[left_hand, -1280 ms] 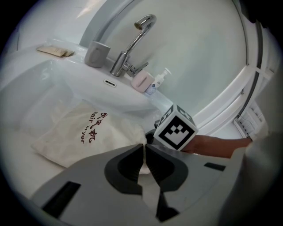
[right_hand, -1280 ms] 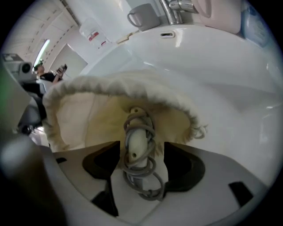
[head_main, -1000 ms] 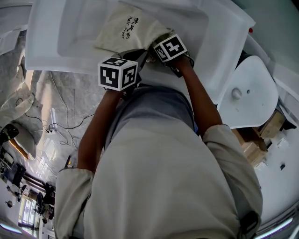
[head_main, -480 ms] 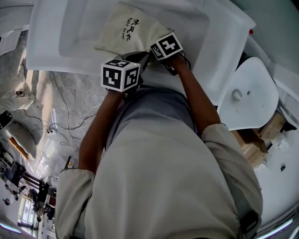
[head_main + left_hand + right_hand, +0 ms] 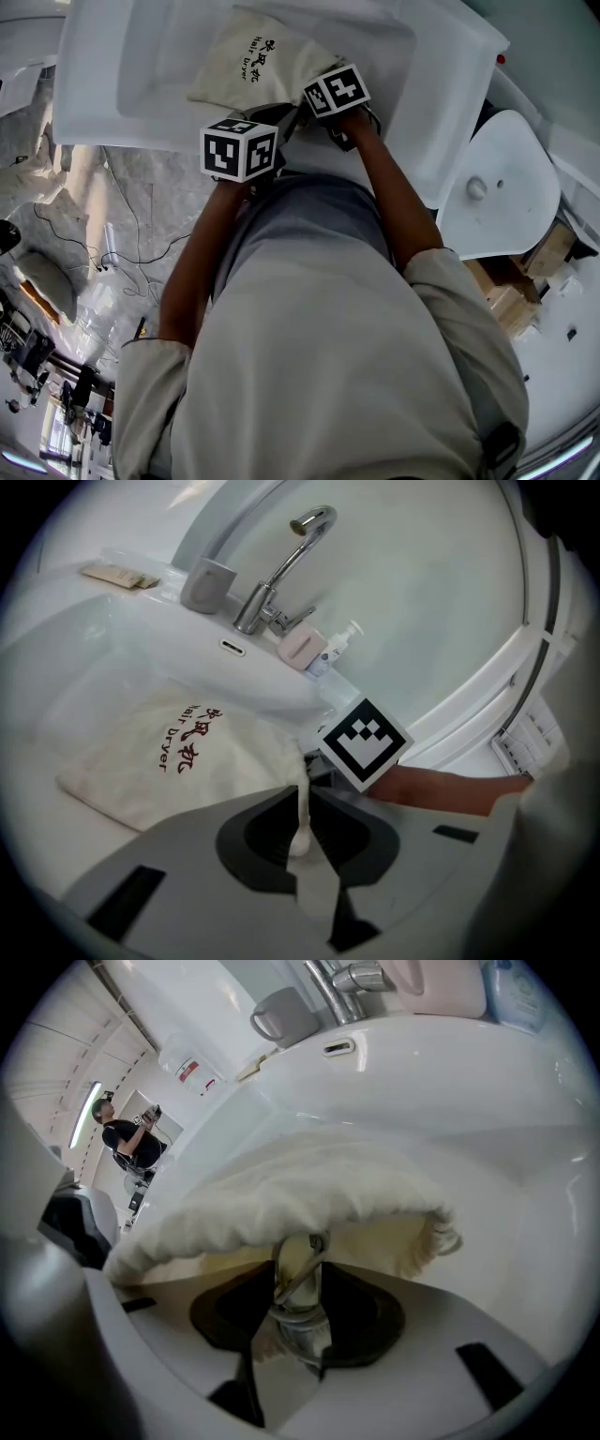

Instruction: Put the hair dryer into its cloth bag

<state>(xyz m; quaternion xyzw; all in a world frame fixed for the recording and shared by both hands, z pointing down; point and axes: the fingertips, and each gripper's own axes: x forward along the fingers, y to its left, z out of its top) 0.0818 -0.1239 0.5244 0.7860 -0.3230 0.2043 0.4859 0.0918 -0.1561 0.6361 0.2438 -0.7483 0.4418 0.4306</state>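
Pinching cloth bag [image 5: 159, 761] rim: left gripper [image 5: 302, 808] fingers | right gripper [image 5: 298, 1281] fingers, just closing, clamp hair dryer [image 5: 292, 1258] end

Cream bag [image 5: 112, 775], dark-red lettering [image 5: 187, 738], white basin [image 5: 103, 658]

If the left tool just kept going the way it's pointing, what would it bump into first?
Probably the cloth bag itself: the left tool is shut on its edge, and the rest of the bag lies right ahead in the sink. Depth is hard to judge.
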